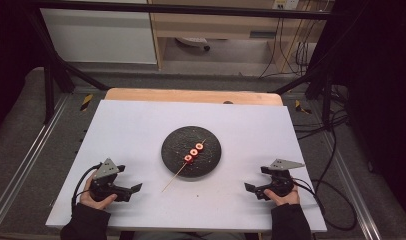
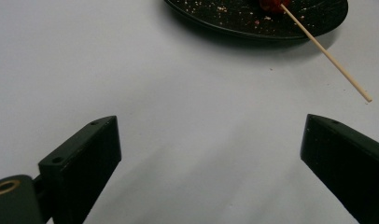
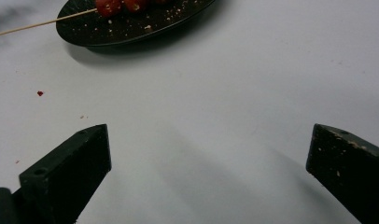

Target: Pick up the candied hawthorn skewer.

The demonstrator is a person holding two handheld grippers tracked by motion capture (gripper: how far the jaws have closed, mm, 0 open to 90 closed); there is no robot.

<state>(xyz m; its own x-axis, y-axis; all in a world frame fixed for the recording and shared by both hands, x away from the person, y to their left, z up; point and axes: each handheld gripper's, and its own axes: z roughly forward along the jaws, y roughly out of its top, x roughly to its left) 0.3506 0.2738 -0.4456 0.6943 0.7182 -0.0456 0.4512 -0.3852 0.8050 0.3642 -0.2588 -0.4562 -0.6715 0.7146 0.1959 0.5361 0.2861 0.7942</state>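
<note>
Near the middle of the white table (image 1: 141, 120): a black plate (image 1: 177, 142) carrying a wooden skewer (image 1: 173, 178) with three red pieces (image 1: 194, 152) threaded on it. Laid diagonally, the pointed tip toward the far right of the plate, the bare stick end passing over the plate's near-left rim and hanging free above the table. Probably placed so on purpose: a free end leaves something to grasp without touching the food or the crumbs scattered on the plate.

Left gripper (image 1: 133, 189) close to the near-left corner of the table, held in a hand (image 1: 97, 199), jaws spread wide and holding nothing. In the left gripper view, the bare stick end (image 2: 339, 67) ahead and to the right of the jaws, well apart from them. Right gripper (image 1: 250, 188) close to the near-right corner, also wide open and empty, pointed inward toward the plate. In the right gripper view, the plate rim (image 3: 131, 39) and the stick (image 3: 33, 25) far ahead at the upper left; pale specks on the right jaw.

Both tools resting low at the near edge, on either side of the plate, likely a waiting posture, with the skewer within equal reach. Nothing touched at this moment.
</note>
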